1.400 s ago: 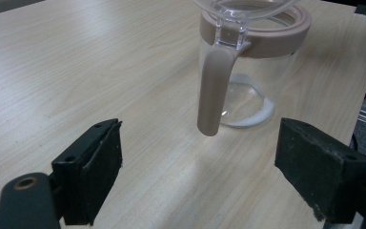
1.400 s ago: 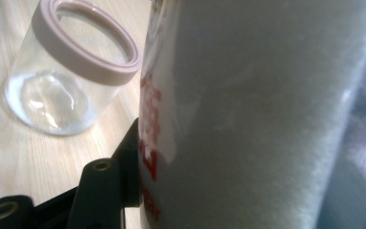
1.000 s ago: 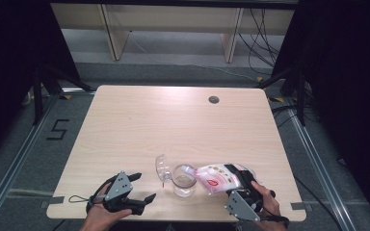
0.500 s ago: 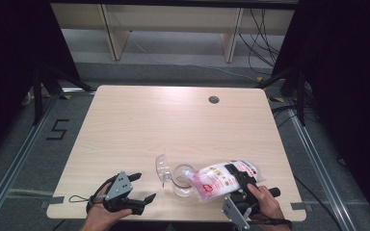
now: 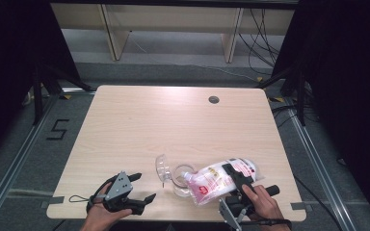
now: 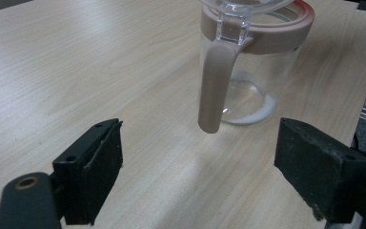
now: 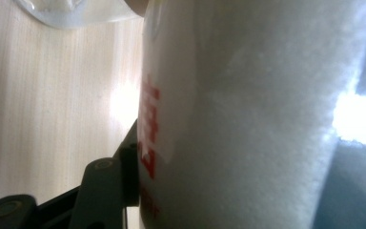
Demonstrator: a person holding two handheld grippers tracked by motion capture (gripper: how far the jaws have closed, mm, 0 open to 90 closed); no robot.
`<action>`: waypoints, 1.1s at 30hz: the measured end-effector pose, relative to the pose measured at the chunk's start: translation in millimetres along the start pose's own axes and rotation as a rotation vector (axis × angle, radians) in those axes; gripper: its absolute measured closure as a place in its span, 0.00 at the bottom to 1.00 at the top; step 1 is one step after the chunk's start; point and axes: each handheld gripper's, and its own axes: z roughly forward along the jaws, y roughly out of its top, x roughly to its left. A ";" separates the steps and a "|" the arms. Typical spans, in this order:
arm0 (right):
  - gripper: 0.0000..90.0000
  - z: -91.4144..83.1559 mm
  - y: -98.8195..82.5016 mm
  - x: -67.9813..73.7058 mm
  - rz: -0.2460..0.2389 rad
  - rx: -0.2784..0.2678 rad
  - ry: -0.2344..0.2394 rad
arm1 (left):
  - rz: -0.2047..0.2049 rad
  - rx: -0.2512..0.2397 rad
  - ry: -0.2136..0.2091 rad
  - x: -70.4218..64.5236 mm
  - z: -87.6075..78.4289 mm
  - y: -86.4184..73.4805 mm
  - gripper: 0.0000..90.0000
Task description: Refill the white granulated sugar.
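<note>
Right gripper (image 5: pixel 236 180) was clamped across the belly of a clear bag of white granules (image 5: pixel 219 177), bag tipped over so its cut corner sat at the rim of the glass jar (image 5: pixel 182 179); in the right gripper view the bag (image 7: pixel 248 114) pressed flat against the one visible black finger (image 7: pixel 124 171), so that's a real grip, not a rest. Jar stood upright near the front edge of the table (image 5: pixel 173 120), hinged clear lid (image 5: pixel 163 167) swung open to its left. Through the left gripper view the jar (image 6: pixel 255 71) showed a thin white layer at the base, with a beige rim band and handle (image 6: pixel 215 86) facing the camera. Left gripper (image 5: pixel 125 195) sat on the table well to the jar's left, jaws spread wide with nothing between them. My read: pour had barely started. To do it well, the spout needed to stay inside the rim, and tilt should rise slowly so the grains didn't surge and spill over the rim band. Squeeze had to stay steady; clamping harder would pinch the flow. Jar was unbraced, so the free gripper could steady that handle if the bag nudged it.
</note>
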 end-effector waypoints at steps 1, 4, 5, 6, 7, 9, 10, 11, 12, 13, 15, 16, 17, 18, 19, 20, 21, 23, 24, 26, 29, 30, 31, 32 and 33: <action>0.53 0.4 -0.3 2.0 0.020 0.004 0.004 | 0.000 0.000 0.001 0.1 0.0 0.0 0.18; 0.53 0.1 1.0 -0.1 -0.026 0.016 -0.002 | -0.039 -0.001 -0.008 -1.7 0.6 -0.9 0.18; 0.53 0.1 1.5 -1.4 -0.045 0.019 -0.005 | -0.041 -0.004 -0.011 -1.7 0.8 -1.0 0.18; 0.53 0.5 1.4 -2.3 -0.055 0.016 -0.002 | -0.040 -0.004 -0.010 -1.8 0.9 -1.0 0.18; 0.53 0.9 0.9 -2.6 -0.061 0.014 -0.003 | -0.039 -0.002 -0.011 -1.7 1.0 -1.0 0.18; 0.53 1.6 -0.1 -1.5 -0.042 0.020 -0.001 | -0.004 -0.004 -0.009 0.2 0.9 -0.4 0.18; 0.53 1.2 -0.1 -1.6 -0.045 0.028 0.000 | -0.005 -0.002 -0.009 0.3 0.8 -0.4 0.18; 0.53 0.9 0.4 -3.2 -0.071 0.031 -0.005 | -0.003 0.001 -0.009 0.6 0.8 -0.4 0.18; 0.53 1.4 0.8 -4.7 -0.097 0.023 -0.014 | -0.003 0.001 -0.008 0.6 0.8 -0.5 0.18; 0.53 1.1 0.7 -4.2 -0.092 0.030 -0.009 | -0.004 0.001 -0.008 0.6 0.9 -0.5 0.18; 0.53 1.2 0.6 -4.9 -0.104 0.029 -0.012 | -0.003 0.001 -0.008 0.5 0.9 -0.6 0.18; 0.53 1.3 0.8 -5.3 -0.109 0.032 -0.012 | -0.003 0.000 -0.009 0.5 0.9 -0.6 0.18; 0.53 1.7 0.8 -5.0 -0.106 0.033 -0.013 | -0.003 0.002 -0.006 0.3 0.8 -0.5 0.18; 0.53 1.8 0.7 -5.1 -0.108 0.032 -0.014 | -0.003 0.000 -0.006 0.4 1.0 -0.6 0.18; 0.53 2.1 1.0 -6.3 -0.121 0.026 -0.022 | -0.003 0.000 -0.006 0.4 1.0 -0.6 0.18; 0.53 1.9 1.5 -7.3 -0.133 0.029 -0.023 | -0.004 0.000 -0.008 0.5 1.0 -0.6 0.18; 0.53 1.7 1.8 -7.7 -0.138 0.031 -0.024 | -0.003 0.001 -0.007 0.6 1.0 -0.6 0.18; 0.53 2.2 1.8 -8.2 -0.143 0.026 -0.024 | -0.004 0.001 -0.007 0.7 1.0 -0.5 0.18; 0.53 2.1 1.9 -8.5 -0.145 0.024 -0.026 | -0.003 0.001 -0.007 0.7 0.9 -0.5 0.18; 0.53 1.9 1.6 -7.5 -0.122 0.030 -0.022 | -0.004 0.000 -0.007 0.7 1.2 -0.6 0.18; 0.54 1.6 1.4 -9.0 -0.128 0.038 -0.021 | -0.003 -0.001 -0.010 0.5 1.1 -0.5 0.18; 0.54 1.5 1.3 -9.2 -0.133 0.036 -0.022 | -0.001 -0.001 -0.009 0.6 1.1 -0.5 0.18; 0.54 1.2 1.4 -9.0 -0.129 0.038 -0.022 | -0.002 -0.001 -0.009 0.6 1.1 -0.5 0.18; 0.54 1.8 1.8 -11.1 -0.159 0.019 -0.030 | -0.004 -0.002 -0.008 0.7 1.2 -0.5 0.18; 0.54 0.8 0.9 -6.8 -0.097 0.033 -0.028 | -0.004 -0.001 -0.008 0.8 1.1 -0.5 0.18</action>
